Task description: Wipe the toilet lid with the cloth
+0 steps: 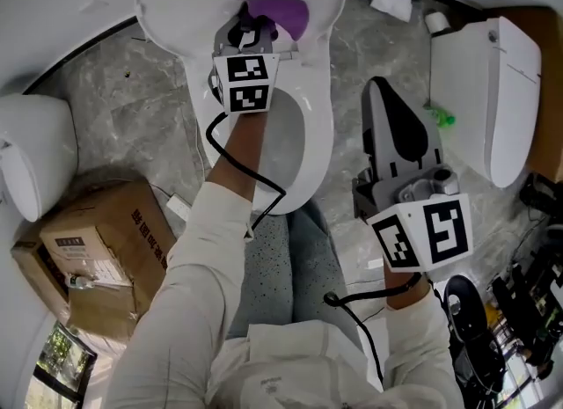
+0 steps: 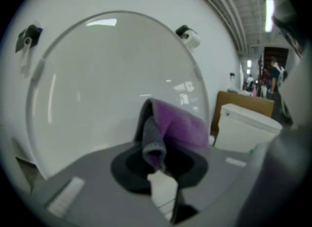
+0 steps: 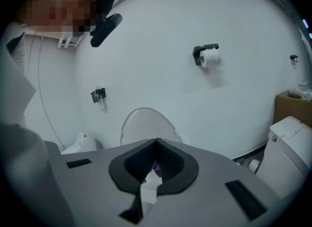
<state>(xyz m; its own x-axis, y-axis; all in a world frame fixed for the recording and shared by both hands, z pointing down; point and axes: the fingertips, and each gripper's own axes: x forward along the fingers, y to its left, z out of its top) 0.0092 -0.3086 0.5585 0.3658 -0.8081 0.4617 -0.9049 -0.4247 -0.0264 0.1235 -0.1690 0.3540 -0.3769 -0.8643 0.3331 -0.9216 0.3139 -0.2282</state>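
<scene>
1. My left gripper [image 1: 257, 27] has its jaws clamped on the purple cloth [image 2: 175, 126]. A folded wad stands out past the tips and drapes to their right, so there is enough fabric to wipe with.
2. The raised toilet lid [image 2: 97, 84] stands straight ahead of those jaws and fills most of the left gripper view. From the head view the cloth sits low on the lid's inner face. I cannot tell whether it is pressing on the lid or just short of it.
3. I want the wad to meet the lid, not the hard jaw tips, so I tilt the gripper until the fabric leads and spreads flat.
4. I judge overlapping side-to-side passes work best, each starting left of the jaws and ending right of them. I then step upward toward the rim above the jaws, since most of the face above them looks untouched.
5. I go lightly on pressure. The lid is hinged and glossy, so a hard push may rock it back or make the cloth skid and bunch.
6. I watch the grip, because a drag across the lid could pull the cloth out from between the jaws.
7. My right gripper [image 1: 380, 91] has its jaws together on nothing. It hangs beside the toilet seat [image 1: 318, 148], well apart from the lid, and I hold it clear.
</scene>
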